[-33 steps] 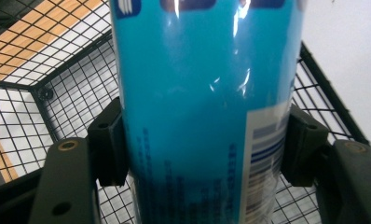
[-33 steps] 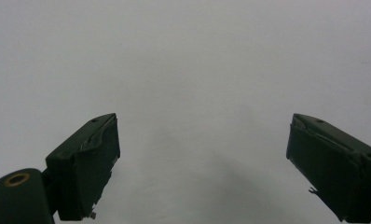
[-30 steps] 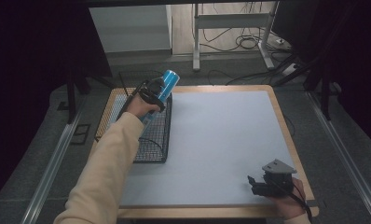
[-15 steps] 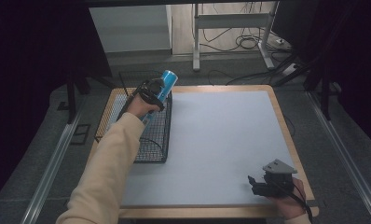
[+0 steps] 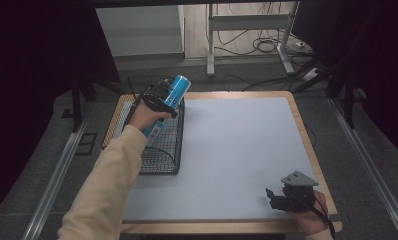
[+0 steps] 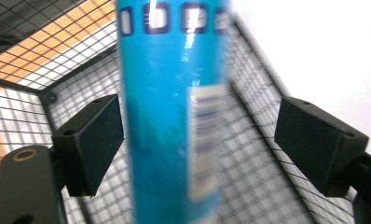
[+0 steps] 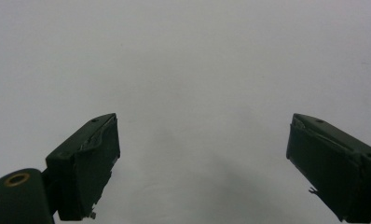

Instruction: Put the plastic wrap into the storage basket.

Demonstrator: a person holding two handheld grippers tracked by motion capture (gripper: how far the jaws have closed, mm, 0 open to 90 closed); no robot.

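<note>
Two grippers: right gripper, jaws spread empty, rested at worktop near-right corner on smooth pale matte surface. Left gripper parted around glossy blue cylindrical can, tilted over black wire-mesh basket at far-left edge.

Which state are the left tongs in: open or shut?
Open: the left tongs stand spread, with a gap on one side of the blue cylindrical can.

The mat lies bare and open; the wire basket and tilted blue can block its left edge.
</note>
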